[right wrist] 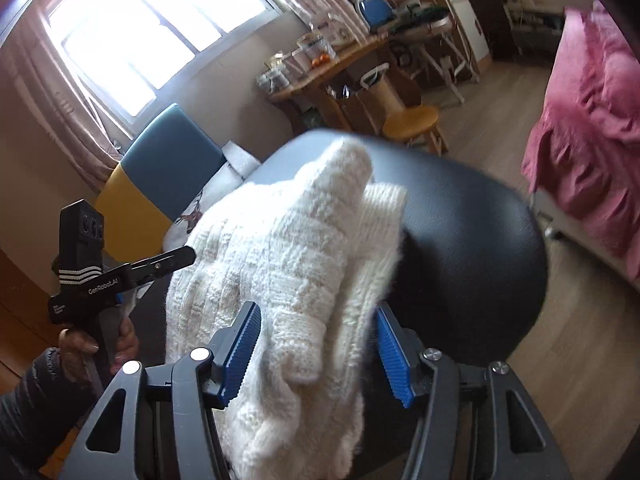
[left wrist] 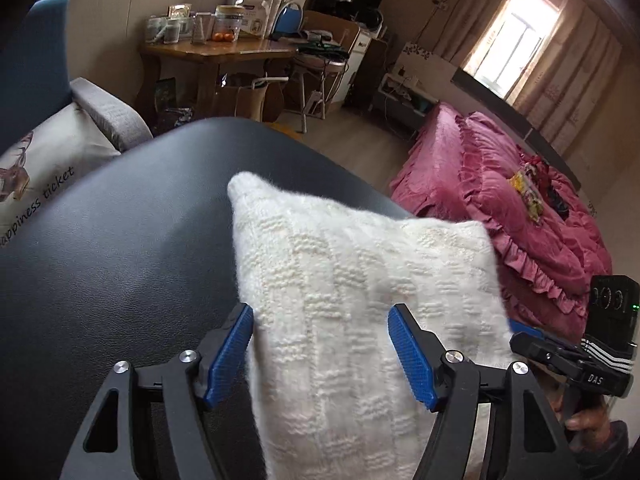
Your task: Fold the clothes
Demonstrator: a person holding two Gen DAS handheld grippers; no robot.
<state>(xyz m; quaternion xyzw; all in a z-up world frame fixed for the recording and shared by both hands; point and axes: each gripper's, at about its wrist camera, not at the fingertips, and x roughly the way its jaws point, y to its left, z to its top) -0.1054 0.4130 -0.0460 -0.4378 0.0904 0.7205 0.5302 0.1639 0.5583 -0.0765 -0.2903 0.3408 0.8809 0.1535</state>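
A white knitted sweater (left wrist: 352, 280) lies folded in a thick bundle on a black leather table (left wrist: 120, 260). My left gripper (left wrist: 320, 344) is open, and its blue pads (left wrist: 232, 356) stand on either side of the bundle's near end. In the right wrist view the sweater (right wrist: 288, 248) bulges up between the spread blue pads (right wrist: 394, 356) of my open right gripper (right wrist: 318, 354). Each gripper shows in the other's view, held by a hand: the right gripper (left wrist: 516, 332) at the bundle's right edge, the left gripper (right wrist: 188, 256) at its left edge.
A grey armchair with a printed cushion (left wrist: 48, 160) stands left of the table. A pink bed (left wrist: 520, 208) lies to the right. Behind are a wooden table with jars (left wrist: 216, 48), a round wooden stool (right wrist: 416, 120) and a blue and yellow chair (right wrist: 160, 168).
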